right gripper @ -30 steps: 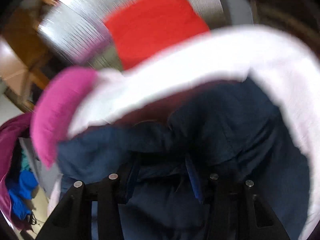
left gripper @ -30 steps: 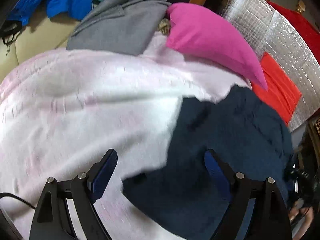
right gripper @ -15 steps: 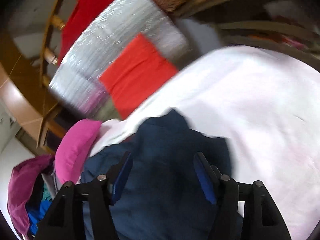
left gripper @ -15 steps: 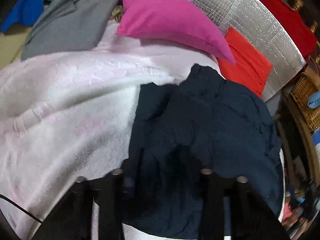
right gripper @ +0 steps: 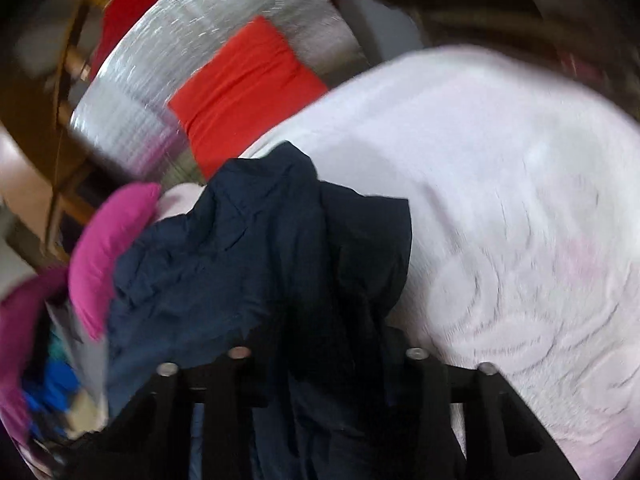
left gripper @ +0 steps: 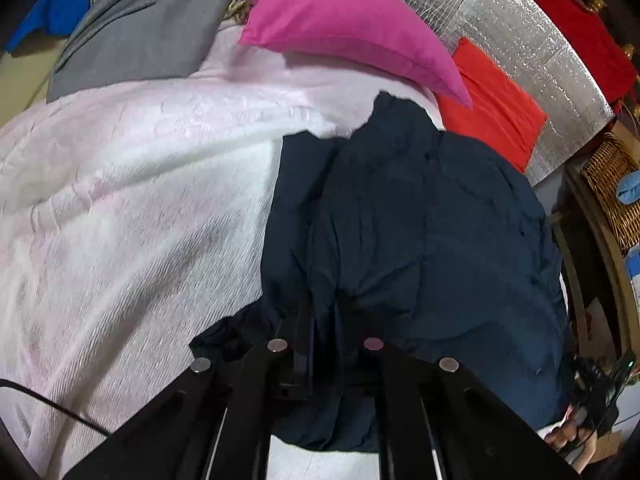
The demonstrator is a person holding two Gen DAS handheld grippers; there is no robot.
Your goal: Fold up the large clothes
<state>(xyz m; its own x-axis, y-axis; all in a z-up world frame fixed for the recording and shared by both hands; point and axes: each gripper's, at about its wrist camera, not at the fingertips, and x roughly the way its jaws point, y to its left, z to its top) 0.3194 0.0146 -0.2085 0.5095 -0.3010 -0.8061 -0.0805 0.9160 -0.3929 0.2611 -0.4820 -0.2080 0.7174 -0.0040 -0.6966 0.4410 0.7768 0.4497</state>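
A dark navy garment (left gripper: 440,220) lies crumpled on a white-pink blanket (left gripper: 140,200). In the left wrist view my left gripper (left gripper: 324,320) is shut on the garment's near edge, and cloth bunches between its black fingers. The right wrist view is blurred. There the same navy garment (right gripper: 240,260) is gathered up between the jaws of my right gripper (right gripper: 328,320). Those jaws are closing on the cloth, and dark folds hide the pads. The blanket (right gripper: 520,200) spreads out to the right of the garment.
A pink pillow (left gripper: 340,20) and a grey garment (left gripper: 132,40) lie at the blanket's far side. An orange-red cloth (left gripper: 492,96) rests on a silver foil mat (left gripper: 520,28). A wicker basket (left gripper: 612,176) stands at the right, with a person's hand (left gripper: 568,436) below it.
My left gripper went from wide open to shut on the garment's near edge. The right gripper swung across the blanket, opened wider, then narrowed around a bunch of navy cloth.
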